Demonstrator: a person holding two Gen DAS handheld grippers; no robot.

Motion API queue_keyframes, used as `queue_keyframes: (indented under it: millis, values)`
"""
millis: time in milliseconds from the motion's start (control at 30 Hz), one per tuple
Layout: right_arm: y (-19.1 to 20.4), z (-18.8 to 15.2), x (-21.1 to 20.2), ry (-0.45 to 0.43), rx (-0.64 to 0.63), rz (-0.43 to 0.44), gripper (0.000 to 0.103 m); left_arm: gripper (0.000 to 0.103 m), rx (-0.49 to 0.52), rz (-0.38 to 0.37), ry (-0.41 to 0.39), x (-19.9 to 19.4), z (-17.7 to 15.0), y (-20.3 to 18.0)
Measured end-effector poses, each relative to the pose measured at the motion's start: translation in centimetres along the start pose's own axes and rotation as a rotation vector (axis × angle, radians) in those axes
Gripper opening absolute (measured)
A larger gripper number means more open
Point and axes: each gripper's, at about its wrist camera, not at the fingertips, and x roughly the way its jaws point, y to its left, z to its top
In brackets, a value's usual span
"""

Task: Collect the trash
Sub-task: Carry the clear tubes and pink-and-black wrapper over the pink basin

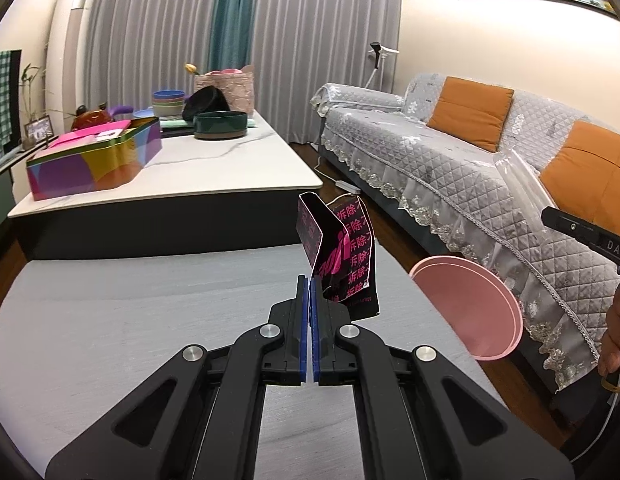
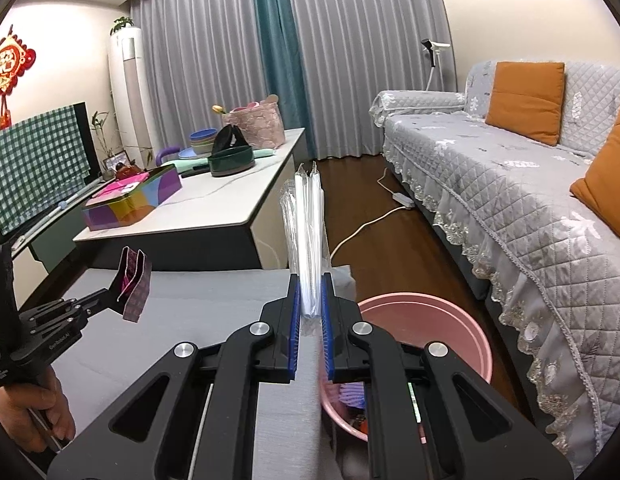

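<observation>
My left gripper (image 1: 309,284) is shut on a black and pink printed wrapper (image 1: 342,256) and holds it upright above the grey table (image 1: 129,320). The wrapper also shows in the right wrist view (image 2: 134,286), held by the left gripper (image 2: 109,294). My right gripper (image 2: 310,284) is shut on a clear plastic wrapper (image 2: 307,232) that stands up between its fingers, just left of the pink bin (image 2: 426,320). The bin holds some trash at its bottom. The bin (image 1: 470,308) lies right of the left gripper, beside the table's edge.
A white marble table (image 1: 229,160) beyond carries a colourful tin box (image 1: 93,160), bowls, a dark green dish (image 1: 221,125) and a pink basket. A grey covered sofa (image 2: 510,184) with orange cushions runs along the right. A power strip and cable lie on the wood floor (image 2: 390,220).
</observation>
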Motion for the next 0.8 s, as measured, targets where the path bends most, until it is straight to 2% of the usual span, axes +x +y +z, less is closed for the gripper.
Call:
queue_keyframes:
  millis: [300,800]
  values:
    - [-2.2,0.1,-0.1,0.004,0.01,-0.041,0.01,0.001,0.008,-0.041,0.018,1.4,0.2,-2.0]
    - [-7.5,0.5,0.3,0.025,0.07,-0.127,0.01,0.001,0.067,-0.162,0.055,5.2,1.1,-8.9]
